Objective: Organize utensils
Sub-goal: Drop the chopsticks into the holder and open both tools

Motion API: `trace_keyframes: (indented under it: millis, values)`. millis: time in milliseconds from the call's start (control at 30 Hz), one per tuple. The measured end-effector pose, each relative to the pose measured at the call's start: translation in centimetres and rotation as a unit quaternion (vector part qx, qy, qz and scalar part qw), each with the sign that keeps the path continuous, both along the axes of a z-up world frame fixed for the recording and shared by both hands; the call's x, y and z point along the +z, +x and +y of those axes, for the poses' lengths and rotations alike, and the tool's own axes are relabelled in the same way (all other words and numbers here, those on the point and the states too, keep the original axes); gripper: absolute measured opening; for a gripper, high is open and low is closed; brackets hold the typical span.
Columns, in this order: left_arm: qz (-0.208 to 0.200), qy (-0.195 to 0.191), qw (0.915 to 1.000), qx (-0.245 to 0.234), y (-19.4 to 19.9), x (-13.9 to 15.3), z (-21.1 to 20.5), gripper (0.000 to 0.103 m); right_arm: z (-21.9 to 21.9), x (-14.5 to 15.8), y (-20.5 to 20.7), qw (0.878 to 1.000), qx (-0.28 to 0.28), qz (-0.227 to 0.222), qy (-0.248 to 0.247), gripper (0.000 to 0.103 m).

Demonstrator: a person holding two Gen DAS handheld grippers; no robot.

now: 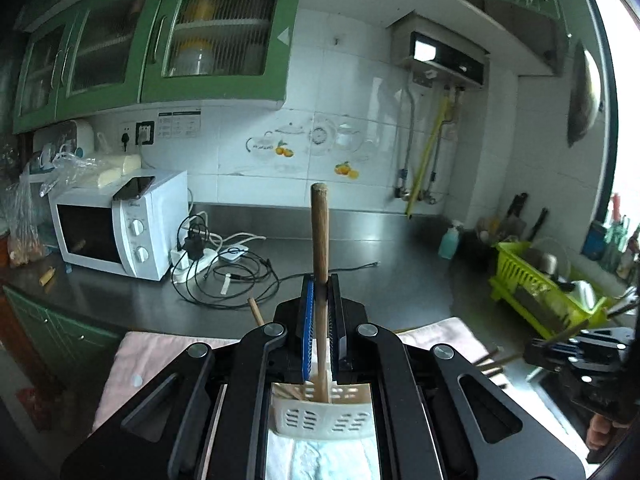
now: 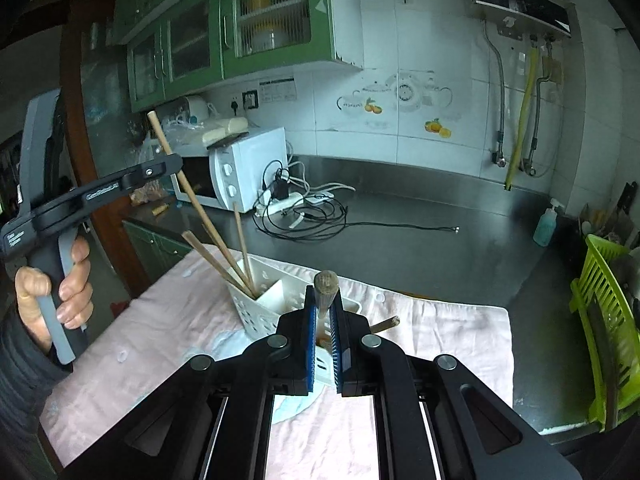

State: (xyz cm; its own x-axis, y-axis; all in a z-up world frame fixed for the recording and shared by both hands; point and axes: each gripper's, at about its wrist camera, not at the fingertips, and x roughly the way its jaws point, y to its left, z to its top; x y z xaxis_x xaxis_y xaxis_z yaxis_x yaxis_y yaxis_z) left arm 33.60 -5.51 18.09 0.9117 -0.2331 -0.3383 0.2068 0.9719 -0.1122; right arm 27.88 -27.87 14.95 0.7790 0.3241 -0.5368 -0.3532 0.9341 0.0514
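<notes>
Chopstick (image 1: 320, 240) upright in left tool (image 1: 320, 292) (clamped), tilted down.

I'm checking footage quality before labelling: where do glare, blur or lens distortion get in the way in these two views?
Left wrist view: the window at the right edge is blown out, the right gripper and its chopsticks are smeared, and the cabinets bow from the fisheye. Right wrist view: lighting is even, soft glare lies on the steel counter, the chopstick close to the lens is soft, and the corners are black.

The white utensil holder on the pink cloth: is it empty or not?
Not empty. The white utensil holder has several wooden chopsticks leaning inside its left compartment.
</notes>
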Motion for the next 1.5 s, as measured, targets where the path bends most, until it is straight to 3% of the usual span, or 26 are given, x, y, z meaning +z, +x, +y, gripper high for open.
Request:
trace_keyframes:
  millis: [400,467,500,633,767,1033,1267,1500]
  values:
    - [0.052,0.023,0.9983,0.008,3.0,-4.2,-0.4,0.008,0.4,-3.0,2.7,0.999,-0.001,0.029,-0.014,0.008]
    - [0.055,0.017,0.9983,0.003,2.8,-4.2,-0.4,0.011,0.4,-3.0,2.7,1.000,-0.006,0.026,-0.012,0.015]
    - [0.055,0.017,0.9983,0.003,2.6,-4.2,-0.4,0.013,0.3,-3.0,2.7,1.000,-0.007,0.025,-0.010,0.024]
    - [0.040,0.030,0.9987,0.010,0.8,-3.7,-0.5,0.047,0.0,-2.4,2.0,1.000,-0.010,0.018,-0.005,0.028]
    - [0.026,0.031,0.9991,0.014,-2.2,-3.2,0.0,0.064,-0.5,-1.4,-0.2,1.000,-0.015,0.002,0.003,0.036]
    - [0.025,0.018,0.9991,0.029,-9.8,-4.8,2.2,0.097,0.0,-1.6,-7.0,0.999,-0.024,-0.037,-0.008,0.076]
    - [0.034,0.035,0.9979,0.043,-15.9,-7.6,3.2,0.098,1.2,-4.3,-12.9,0.999,-0.023,-0.047,-0.004,0.090]
    - [0.031,0.039,0.9972,0.057,-21.3,-10.1,4.1,0.098,2.8,-8.0,-16.6,0.999,-0.033,-0.031,0.000,0.093]
